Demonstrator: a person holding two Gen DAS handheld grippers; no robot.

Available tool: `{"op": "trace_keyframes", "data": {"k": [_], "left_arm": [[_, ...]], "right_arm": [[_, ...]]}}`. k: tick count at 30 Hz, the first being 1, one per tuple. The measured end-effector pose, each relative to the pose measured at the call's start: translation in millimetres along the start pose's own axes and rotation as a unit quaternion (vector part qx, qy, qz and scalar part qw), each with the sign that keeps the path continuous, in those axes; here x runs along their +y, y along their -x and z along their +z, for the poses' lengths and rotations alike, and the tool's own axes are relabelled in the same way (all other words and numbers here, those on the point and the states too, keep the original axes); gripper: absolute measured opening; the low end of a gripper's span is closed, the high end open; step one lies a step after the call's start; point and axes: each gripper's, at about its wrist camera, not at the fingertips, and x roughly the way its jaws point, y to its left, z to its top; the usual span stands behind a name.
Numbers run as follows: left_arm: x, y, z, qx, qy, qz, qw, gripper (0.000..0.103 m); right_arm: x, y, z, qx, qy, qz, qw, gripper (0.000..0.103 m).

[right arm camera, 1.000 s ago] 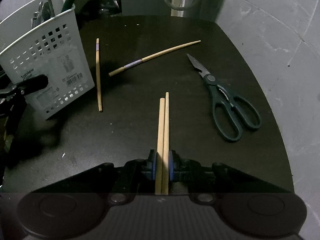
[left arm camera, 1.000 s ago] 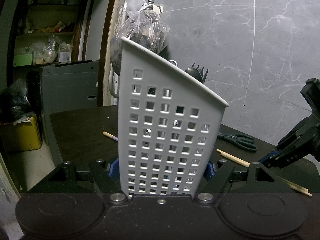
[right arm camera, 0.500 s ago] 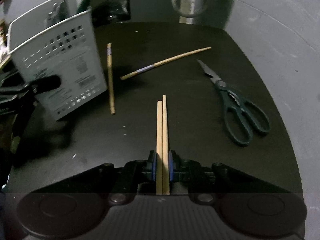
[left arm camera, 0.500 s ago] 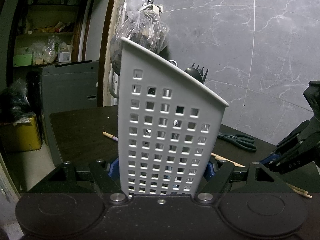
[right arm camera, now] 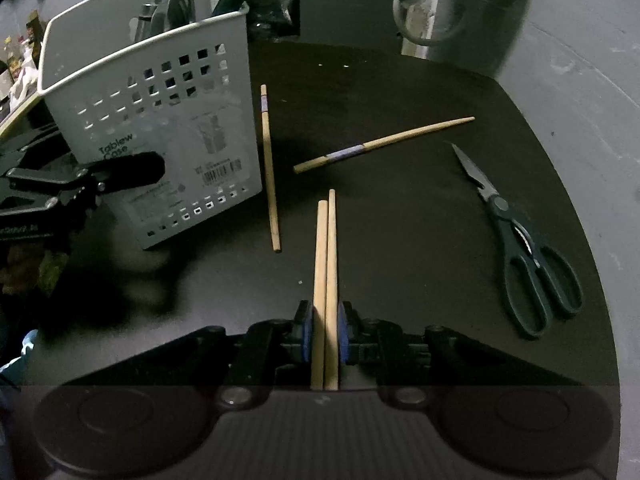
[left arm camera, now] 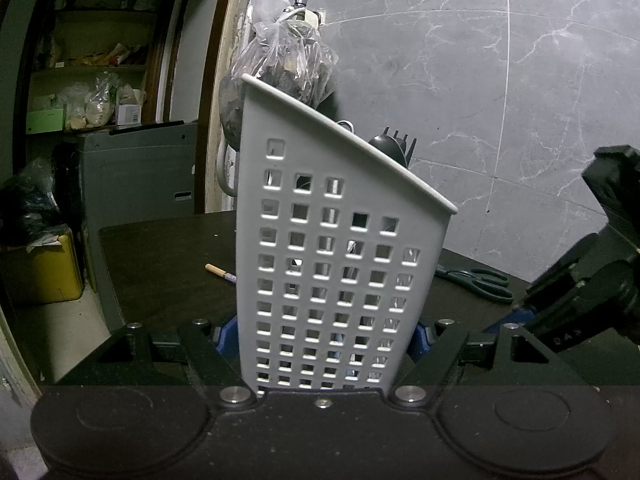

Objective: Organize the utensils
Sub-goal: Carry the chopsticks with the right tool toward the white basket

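Presently the left gripper [left arm camera: 328,340] is clamped on the white perforated caddy [left arm camera: 336,264], pads against both walls; caddy tilted on the dark table [right arm camera: 400,240], utensils standing inside. Right gripper [right arm camera: 324,332]: jaws opening, a pair of wooden chopsticks [right arm camera: 326,272] lying side by side between the blue pads, whether the pads touch them cannot be told, tips toward 12 o'clock. Caddy at its 10 o'clock. Two loose chopsticks: one [right arm camera: 269,168] just beside the caddy, one [right arm camera: 384,144] at 1 o'clock. Green scissors [right arm camera: 524,260] at 3 o'clock.
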Motion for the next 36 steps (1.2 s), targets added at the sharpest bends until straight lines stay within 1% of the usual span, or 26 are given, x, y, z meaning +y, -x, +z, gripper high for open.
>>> {"op": "trace_keyframes", "data": {"k": [1,4,6,8,11,15,17,19,21,23,24,25,28,29,31,32,34,35,36], "left_arm": [[0,0,0,0.0,0.0,0.0,1.0,0.078],[0,0,0,0.0,0.001,0.0,1.0,0.078],[-1,-1,0,0.0,0.001,0.0,1.0,0.078],[-1,-1,0,0.0,0.001,-0.001,1.0,0.078],[-1,-1,0,0.0,0.0,-0.001,1.0,0.078],[-1,-1,0,0.0,0.001,-0.001,1.0,0.078],[-1,-1,0,0.0,0.002,-0.001,1.0,0.078],[-1,-1,0,0.0,0.002,-0.002,1.0,0.078],[-2,-2,1,0.0,0.001,-0.003,1.0,0.078],[-1,-2,1,0.0,0.001,-0.004,1.0,0.078],[-2,-2,1,0.0,0.002,-0.004,1.0,0.078],[-1,-2,1,-0.001,0.002,-0.003,1.0,0.078],[-1,-2,1,-0.001,0.004,-0.005,1.0,0.078],[-2,-2,1,-0.001,0.003,-0.004,1.0,0.078],[-3,-3,2,0.0,0.002,-0.004,1.0,0.078],[-3,-3,2,0.001,0.003,-0.004,1.0,0.078],[-3,-3,3,0.0,0.003,-0.004,1.0,0.078],[-2,-3,2,0.0,0.003,-0.005,1.0,0.078],[-4,-3,3,0.0,0.003,-0.005,1.0,0.078]], "right_arm": [[0,-2,3,0.003,0.001,0.0,1.0,0.027],[0,-6,11,0.011,0.002,0.011,1.0,0.028],[-1,-8,15,0.015,-0.001,0.017,1.0,0.026],[0,-10,17,0.018,0.001,0.02,1.0,0.016],[5,-11,20,0.019,0.006,0.019,1.0,0.015],[5,-14,28,0.038,0.01,0.023,0.999,0.017],[3,-16,31,0.042,0.01,0.031,0.999,0.016],[2,-18,32,0.038,0.002,0.032,0.999,0.014],[7,-18,32,0.031,0.005,0.021,0.999,0.013],[8,-16,27,0.016,0.006,0.019,1.0,0.013],[5,-14,24,0.007,-0.006,0.024,1.0,0.013],[1,-11,22,-0.003,-0.018,0.03,0.999,0.0],[-7,5,13,-0.051,-0.047,0.038,0.997,0.0],[-9,6,9,-0.055,-0.054,0.038,0.996,0.0],[-12,-2,2,-0.041,-0.06,0.037,0.997,0.0],[-13,-2,1,-0.046,-0.061,0.038,0.996,0.001],[-17,0,2,-0.044,-0.074,0.047,0.995,0.006],[-20,0,3,-0.044,-0.081,0.054,0.994,0.011],[-21,2,2,-0.046,-0.084,0.056,0.994,0.013]]}}
